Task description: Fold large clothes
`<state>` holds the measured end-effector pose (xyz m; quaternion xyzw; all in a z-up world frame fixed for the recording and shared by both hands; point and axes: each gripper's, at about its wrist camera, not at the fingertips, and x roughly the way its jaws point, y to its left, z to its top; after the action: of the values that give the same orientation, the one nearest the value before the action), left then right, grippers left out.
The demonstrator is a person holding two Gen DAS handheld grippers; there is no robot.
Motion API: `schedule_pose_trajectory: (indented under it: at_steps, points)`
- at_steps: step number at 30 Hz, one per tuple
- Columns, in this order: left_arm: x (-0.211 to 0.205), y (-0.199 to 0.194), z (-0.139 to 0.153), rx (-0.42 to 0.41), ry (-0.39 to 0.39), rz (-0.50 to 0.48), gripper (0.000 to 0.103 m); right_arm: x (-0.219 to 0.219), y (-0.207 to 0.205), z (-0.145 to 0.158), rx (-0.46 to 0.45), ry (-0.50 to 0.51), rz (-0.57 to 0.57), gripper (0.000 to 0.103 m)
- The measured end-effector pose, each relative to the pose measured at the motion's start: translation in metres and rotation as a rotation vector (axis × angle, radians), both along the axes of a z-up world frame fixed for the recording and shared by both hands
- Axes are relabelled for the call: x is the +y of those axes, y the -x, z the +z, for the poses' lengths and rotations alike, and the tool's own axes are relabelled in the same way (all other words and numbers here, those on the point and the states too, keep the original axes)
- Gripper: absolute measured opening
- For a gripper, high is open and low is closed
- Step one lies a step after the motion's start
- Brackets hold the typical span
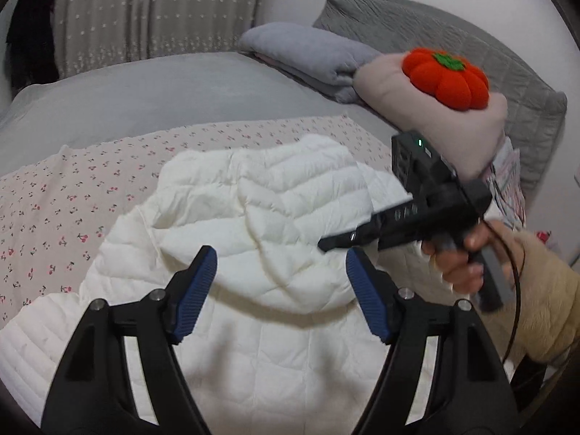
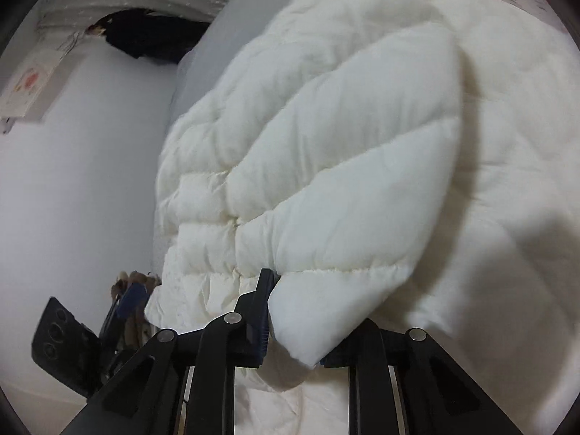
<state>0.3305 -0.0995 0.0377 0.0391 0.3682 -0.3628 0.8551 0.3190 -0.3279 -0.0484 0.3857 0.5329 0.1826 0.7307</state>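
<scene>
We see the bed, covered by a grey sheet, with a cherry-print blanket spread across its near part. On that blanket lies the white quilted jacket, puffy and stitched in slanted panels, with one flap folded over the body so that a rounded edge casts a shadow on the layer beneath. At the head of the bed a grey quilted pillow leans against the wall, a folded grey blanket sits beside it, and a pale cushion carries a small red pumpkin toy. The left gripper hangs above the jacket with its blue pads spread wide apart and nothing between them. The right gripper is clenched on a thick fold at the jacket's edge, the padded cloth bulging out between its fingers (in the left wrist view its black body crosses the jacket from the right, held in a bare hand with a beige sleeve).
</scene>
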Motion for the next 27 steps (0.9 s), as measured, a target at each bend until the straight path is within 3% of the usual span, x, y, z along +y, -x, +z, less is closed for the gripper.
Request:
schedule_pose_trajectory:
  at_steps: [2,4,7,9,12,14,16,17,18,21,24,26,27]
  points:
    - [-0.01,-0.008,0.0,-0.022,0.008,0.031,0.074,0.028,-0.008,0.0,0.007,0.021,0.047,0.021]
    - [-0.023,-0.018,-0.005,-0.024,-0.031,0.065,0.074,0.04,-0.005,-0.001,0.033,0.072,0.072,0.023]
    - [-0.028,-0.027,-0.013,-0.07,-0.105,0.088,0.074,0.017,0.007,0.013,0.024,0.108,0.067,0.048]
    - [-0.029,-0.029,-0.016,-0.101,-0.11,0.085,0.074,-0.008,0.013,0.028,-0.014,0.197,0.011,0.062]
    - [-0.029,-0.034,-0.034,-0.045,-0.079,0.066,0.074,-0.045,0.029,0.051,-0.078,0.362,-0.098,0.064]
    - [-0.034,-0.035,-0.052,0.019,-0.051,0.049,0.07,-0.06,0.032,0.066,-0.14,0.35,-0.163,0.064]
    - [-0.04,-0.037,-0.075,0.104,-0.008,0.035,0.055,-0.06,0.03,0.075,-0.207,0.334,-0.195,0.049]
    - [-0.044,-0.036,-0.086,0.148,0.008,0.03,0.054,-0.055,0.03,0.077,-0.251,0.359,-0.205,0.024]
    - [-0.047,-0.035,-0.097,0.177,0.016,0.027,0.053,-0.049,0.026,0.079,-0.289,0.393,-0.217,0.018]
    - [-0.057,-0.026,-0.11,0.163,0.001,0.029,0.053,-0.032,0.009,0.062,-0.339,0.454,-0.227,0.016]
    - [-0.06,-0.022,-0.106,0.145,-0.027,0.032,0.054,-0.029,-0.015,0.024,-0.189,0.598,-0.216,0.012]
    - [-0.058,-0.021,-0.1,0.153,-0.049,0.051,0.054,-0.029,-0.019,0.013,-0.193,0.625,-0.206,0.01]
    - [-0.056,-0.018,-0.095,0.16,-0.057,0.066,0.056,-0.031,-0.015,0.018,-0.186,0.62,-0.21,0.014]
